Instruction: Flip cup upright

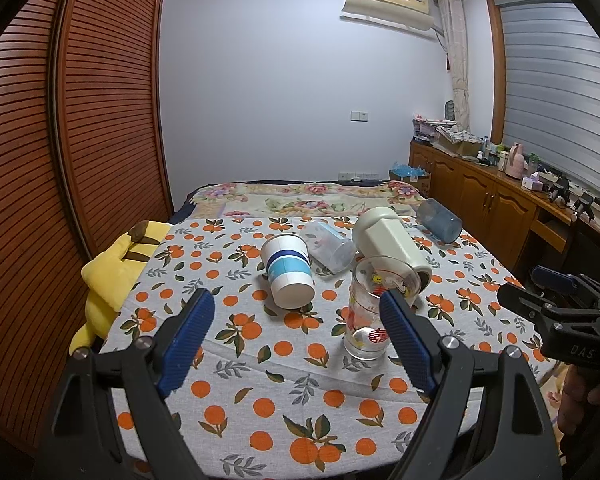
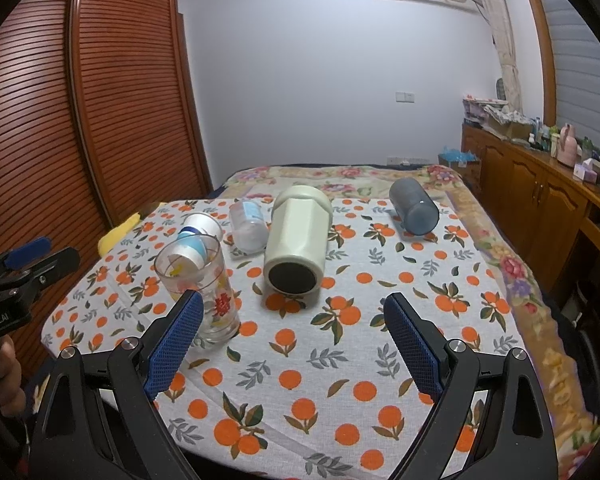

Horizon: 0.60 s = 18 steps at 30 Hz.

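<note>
Glass cup (image 1: 374, 312): upright, near centre of worktop (image 1: 260, 380).
Cream cup (image 2: 296, 240): on side, base nearward, awaiting flip.
Left tool (image 1: 298, 308), right tool (image 2: 292, 312): both wide, empty, hovering near edge.

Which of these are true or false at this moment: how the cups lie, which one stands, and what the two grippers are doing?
1. The clear printed glass stands upright. True.
2. The cream cup stands upright. False: it lies on its side, dark base toward the right wrist camera.
3. The left gripper is shut on the glass. False: its jaws are open and hold nothing.
4. The blue-grey cup lies on its side at the far right of the tablecloth. True.
5. The right gripper is open and empty. True.
6. The white cup with blue bands stands upright. False: it lies tipped over.
</note>
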Each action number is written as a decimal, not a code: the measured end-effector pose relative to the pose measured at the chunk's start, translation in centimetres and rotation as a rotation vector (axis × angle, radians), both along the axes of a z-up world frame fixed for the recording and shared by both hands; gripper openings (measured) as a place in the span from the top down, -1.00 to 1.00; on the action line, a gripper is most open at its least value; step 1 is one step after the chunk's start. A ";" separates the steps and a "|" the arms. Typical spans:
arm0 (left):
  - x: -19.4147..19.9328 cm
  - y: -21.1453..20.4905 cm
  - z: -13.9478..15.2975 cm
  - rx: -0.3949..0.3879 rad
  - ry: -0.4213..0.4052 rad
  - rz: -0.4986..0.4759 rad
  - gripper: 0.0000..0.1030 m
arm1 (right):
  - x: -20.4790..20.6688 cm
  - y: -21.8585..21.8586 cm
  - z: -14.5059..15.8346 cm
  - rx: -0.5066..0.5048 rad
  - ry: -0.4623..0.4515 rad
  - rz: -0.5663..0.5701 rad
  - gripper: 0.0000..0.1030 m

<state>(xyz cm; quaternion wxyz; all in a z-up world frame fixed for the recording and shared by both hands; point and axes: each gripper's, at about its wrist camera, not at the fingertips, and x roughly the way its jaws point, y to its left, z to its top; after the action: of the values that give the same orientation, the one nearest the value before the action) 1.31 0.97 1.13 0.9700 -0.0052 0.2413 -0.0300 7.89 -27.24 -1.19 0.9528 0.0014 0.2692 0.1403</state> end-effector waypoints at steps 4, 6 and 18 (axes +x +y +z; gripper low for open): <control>0.0 0.0 0.1 0.000 0.000 -0.001 -0.66 | 0.0 0.0 0.0 0.002 0.001 0.000 -0.81; -0.1 0.0 0.1 0.000 -0.001 0.000 -0.66 | 0.0 0.0 0.0 0.001 0.000 0.001 -0.81; -0.1 0.0 0.2 -0.001 -0.002 -0.002 -0.66 | 0.0 -0.1 0.0 0.002 -0.002 -0.001 -0.81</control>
<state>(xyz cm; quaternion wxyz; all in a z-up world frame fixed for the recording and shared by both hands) 1.20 0.96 1.31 0.9702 -0.0053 0.2403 -0.0309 7.87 -27.31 -1.14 0.9532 0.0024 0.2681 0.1399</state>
